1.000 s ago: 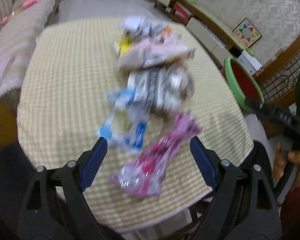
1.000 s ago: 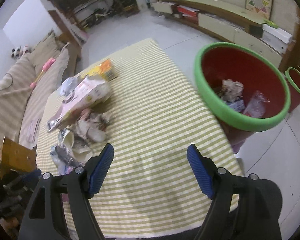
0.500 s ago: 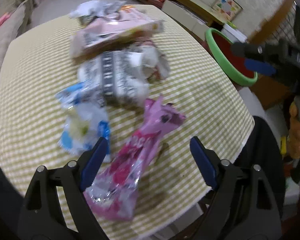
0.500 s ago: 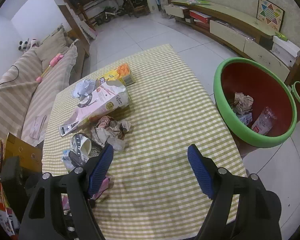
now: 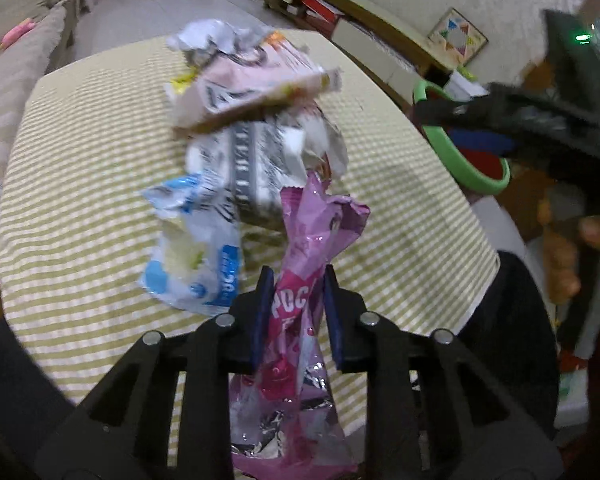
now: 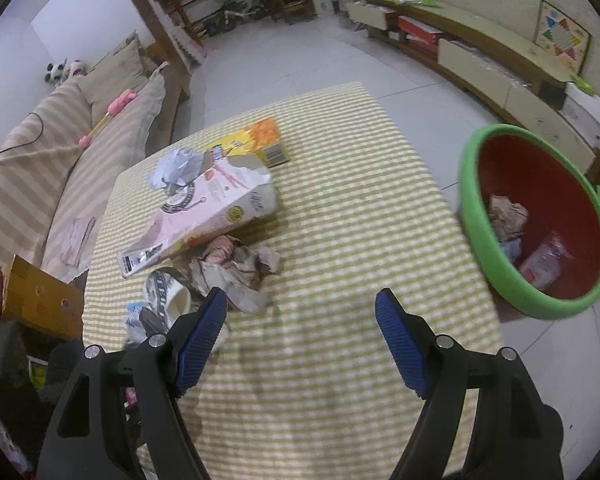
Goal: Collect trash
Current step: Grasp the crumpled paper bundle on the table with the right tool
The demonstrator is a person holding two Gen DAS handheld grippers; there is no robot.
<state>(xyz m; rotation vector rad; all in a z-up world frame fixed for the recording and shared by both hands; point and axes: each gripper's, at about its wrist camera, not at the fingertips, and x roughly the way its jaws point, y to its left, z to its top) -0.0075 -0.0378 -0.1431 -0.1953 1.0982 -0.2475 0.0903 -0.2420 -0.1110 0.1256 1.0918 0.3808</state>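
The pink snack wrapper (image 5: 300, 320) carried the legible letters "POC"; the rest of its print was creased and unreadable. The left tongs (image 5: 296, 312) were closing on this wrapper, the blue pads touching its sides at the near edge of the bench (image 5: 80, 160). One second earlier these tongs stood wide apart with the wrapper lying loose between them.

The right tongs (image 6: 300, 344) were apart, with nothing between them, above the checked cloth of the bench.

The pink carton (image 6: 204, 212), crumpled paper (image 6: 236, 272) and an orange-yellow box (image 6: 256, 140) lay toward the left edge; their labels were too small to read. The red bin with a green rim (image 6: 496, 264) stood off the right edge, holding scraps. The blue-and-white wrapper (image 5: 196, 256) was blurred.
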